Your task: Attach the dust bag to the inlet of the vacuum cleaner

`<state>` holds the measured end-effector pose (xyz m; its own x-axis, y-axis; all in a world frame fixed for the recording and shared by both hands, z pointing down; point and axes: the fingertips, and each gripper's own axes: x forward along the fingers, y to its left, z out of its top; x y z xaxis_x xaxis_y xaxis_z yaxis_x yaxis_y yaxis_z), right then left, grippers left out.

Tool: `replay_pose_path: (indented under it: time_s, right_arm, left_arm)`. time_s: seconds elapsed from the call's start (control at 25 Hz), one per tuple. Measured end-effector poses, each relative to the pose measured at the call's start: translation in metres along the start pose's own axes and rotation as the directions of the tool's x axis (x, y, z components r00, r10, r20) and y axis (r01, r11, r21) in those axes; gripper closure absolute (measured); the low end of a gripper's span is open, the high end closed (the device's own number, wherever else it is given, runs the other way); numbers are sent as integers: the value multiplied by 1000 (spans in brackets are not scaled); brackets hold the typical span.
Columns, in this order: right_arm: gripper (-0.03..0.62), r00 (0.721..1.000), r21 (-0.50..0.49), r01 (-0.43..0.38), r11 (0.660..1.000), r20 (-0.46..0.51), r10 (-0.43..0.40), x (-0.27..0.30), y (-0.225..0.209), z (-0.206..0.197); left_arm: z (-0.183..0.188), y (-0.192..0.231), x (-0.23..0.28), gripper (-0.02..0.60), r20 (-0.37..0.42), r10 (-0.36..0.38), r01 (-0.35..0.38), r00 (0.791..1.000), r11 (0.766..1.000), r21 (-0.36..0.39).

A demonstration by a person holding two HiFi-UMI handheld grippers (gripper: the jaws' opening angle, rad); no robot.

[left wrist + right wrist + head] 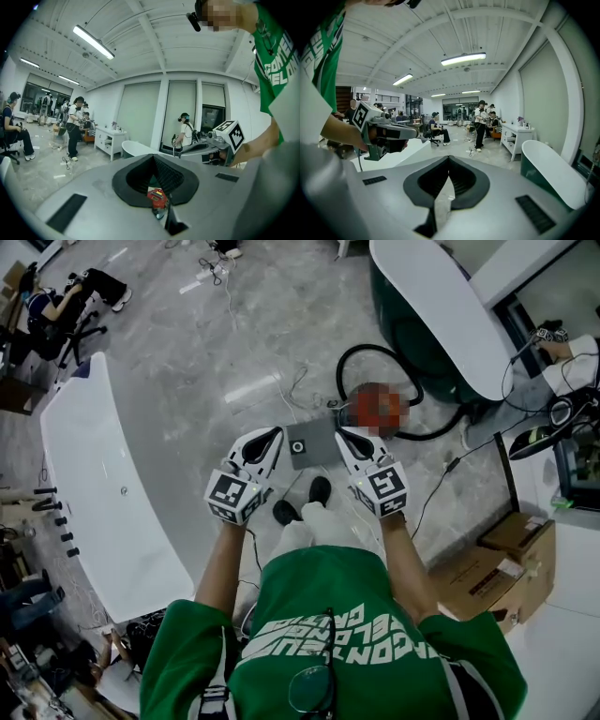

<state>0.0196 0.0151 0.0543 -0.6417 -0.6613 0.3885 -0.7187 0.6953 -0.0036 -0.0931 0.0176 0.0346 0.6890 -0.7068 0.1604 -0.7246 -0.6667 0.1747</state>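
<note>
In the head view a flat grey dust bag [314, 442] with a round collar hole lies on the marble floor beside the red vacuum cleaner [375, 409], whose black hose [375, 354] loops behind it. I hold both grippers at waist height above the bag. The left gripper [277, 433] and the right gripper [341, 433] are shut with nothing between their jaws. In the left gripper view, a bit of the red vacuum [157, 196] shows below the closed left gripper [153, 158]. The right gripper view shows only floor beneath the shut right gripper [449, 159].
A white bathtub [103, 484] stands at the left and another bathtub [441, 306] at the upper right. Cardboard boxes [497, 568] sit at the right, with cables across the floor. The person's black shoes [319, 489] are just below the bag. Other people work farther off.
</note>
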Motion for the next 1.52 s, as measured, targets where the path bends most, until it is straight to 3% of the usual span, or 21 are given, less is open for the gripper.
replay_pose_path:
  time_s: [0.32,0.68,1.16,1.28,1.52]
  right_arm:
    - [586,1000,30,1,1000,15,-1,21,-42,-1]
    - [586,1000,52,-23,998,18,22,50,-66,-36]
    - [586,999,94,-45,995,-10,46,129,-45,-133]
    - [586,1000,106,-14,994,-15,15,149,-42,-177]
    - [586,997,148,42,988,-74,-32,192,-42,-296]
  left_arm:
    - [1,5,44,578,-21,-28,29,999,999,26]
    - [-48,25,65,578,-63,2,-1,998,1000,2]
    - [-171,92,66,578,-162,-53,46,985,998,-49]
    - [-218,116,65,578,-190,-54,43,980,997,-64]
    - [-336,149,73,578,-224,-138,124,965,989,-76]
